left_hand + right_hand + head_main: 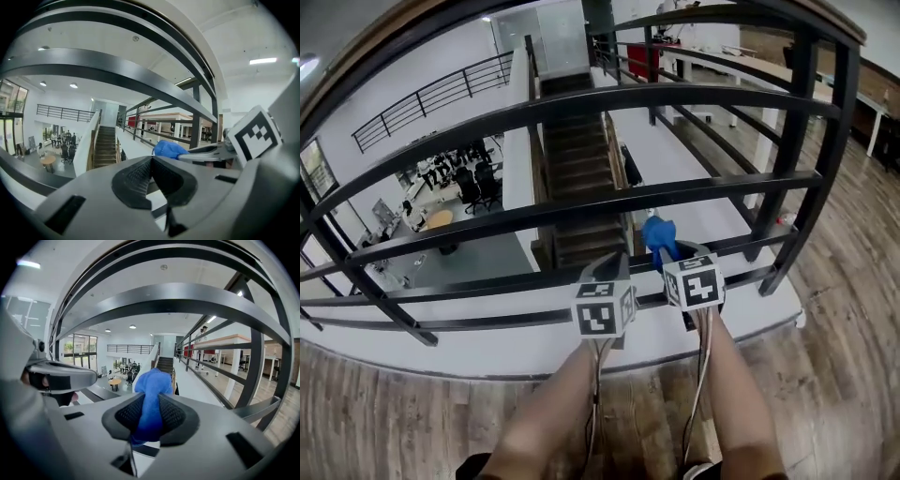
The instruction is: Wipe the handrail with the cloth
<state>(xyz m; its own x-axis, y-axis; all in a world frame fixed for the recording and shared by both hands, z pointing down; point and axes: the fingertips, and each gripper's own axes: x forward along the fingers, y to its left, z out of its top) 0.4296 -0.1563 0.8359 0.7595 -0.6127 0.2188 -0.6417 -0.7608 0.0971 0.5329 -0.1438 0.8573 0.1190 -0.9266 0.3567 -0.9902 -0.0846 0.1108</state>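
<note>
A black metal railing of horizontal bars [581, 103] arcs in front of me, with its handrail [830, 21] on top. The blue cloth [659, 234] is bunched in my right gripper [663, 255], which is shut on it low down, near the lower bars. In the right gripper view the cloth [151, 399] fills the gap between the jaws and sticks out past them, under a bar [187, 296]. My left gripper [609, 277] is close beside the right one, on its left. Its jaws [151, 161] are shut with nothing between them. The cloth [169, 149] shows just beyond it.
Beyond the railing a staircase [577, 178] drops to a lower floor with chairs and people [459, 183]. A thick black post [834, 141] stands at the right. Wooden floor [844, 281] lies under me. My forearms [553, 412] reach in from below.
</note>
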